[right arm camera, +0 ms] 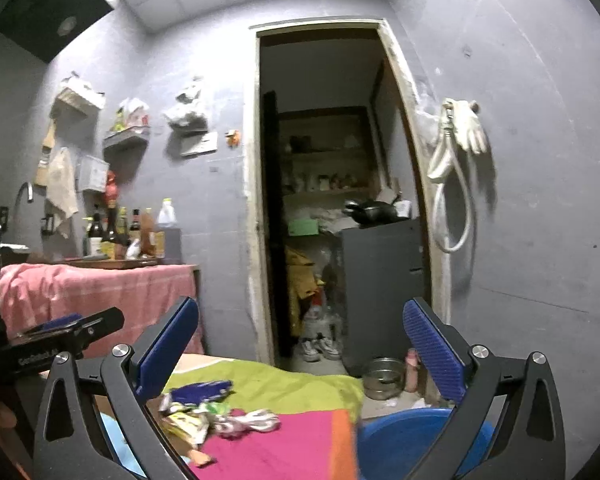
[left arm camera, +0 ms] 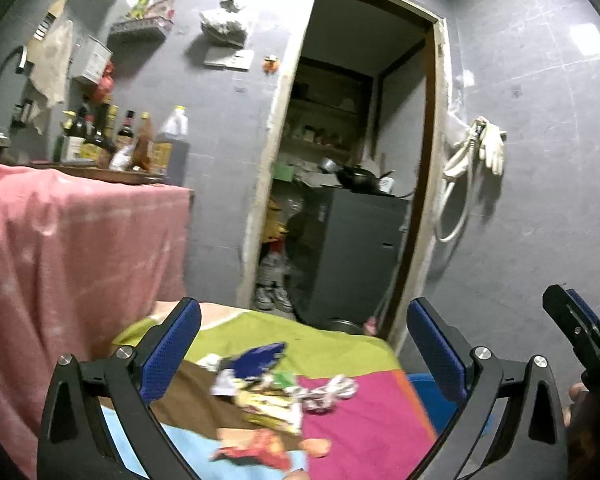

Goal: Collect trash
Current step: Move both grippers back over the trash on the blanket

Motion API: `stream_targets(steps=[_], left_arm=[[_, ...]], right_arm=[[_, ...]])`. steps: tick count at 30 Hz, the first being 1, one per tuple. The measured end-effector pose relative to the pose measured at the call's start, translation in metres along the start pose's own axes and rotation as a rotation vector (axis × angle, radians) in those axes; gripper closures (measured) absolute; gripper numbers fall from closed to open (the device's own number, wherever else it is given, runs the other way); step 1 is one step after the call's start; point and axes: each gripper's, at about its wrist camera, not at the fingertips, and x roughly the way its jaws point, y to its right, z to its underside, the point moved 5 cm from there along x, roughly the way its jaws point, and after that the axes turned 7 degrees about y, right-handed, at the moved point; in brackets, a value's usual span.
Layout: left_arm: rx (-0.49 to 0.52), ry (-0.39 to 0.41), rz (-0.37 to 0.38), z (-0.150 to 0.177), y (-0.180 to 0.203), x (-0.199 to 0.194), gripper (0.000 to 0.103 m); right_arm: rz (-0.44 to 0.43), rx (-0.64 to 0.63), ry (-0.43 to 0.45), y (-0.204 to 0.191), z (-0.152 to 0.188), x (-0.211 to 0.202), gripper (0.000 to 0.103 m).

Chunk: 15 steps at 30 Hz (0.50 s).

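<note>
Left tongs [left arm camera: 304,350]: wide, empty, above wrappers | Right tongs [right arm camera: 300,350]: wide, empty, above wrappers | Wrappers [left arm camera: 268,396]: heaped on patchwork cloth [left arm camera: 360,432] | Blue tub [right arm camera: 404,436]: just right of wrappers
</note>
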Motion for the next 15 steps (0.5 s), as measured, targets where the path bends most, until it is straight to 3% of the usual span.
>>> stream_targets(steps=[7, 15], left_arm=[[0.036, -0.030, -0.083, 0.019, -0.048, -0.017, 0.002], [-0.012, -0.185, -0.097, 0.064, -0.085, -0.011, 0.002]], right_arm=[[-0.064, -0.018, -0.018, -0.040, 0.024, 0.006, 0.000], [-0.121, -0.047, -0.180, -0.057, 0.068, 0.034, 0.000]])
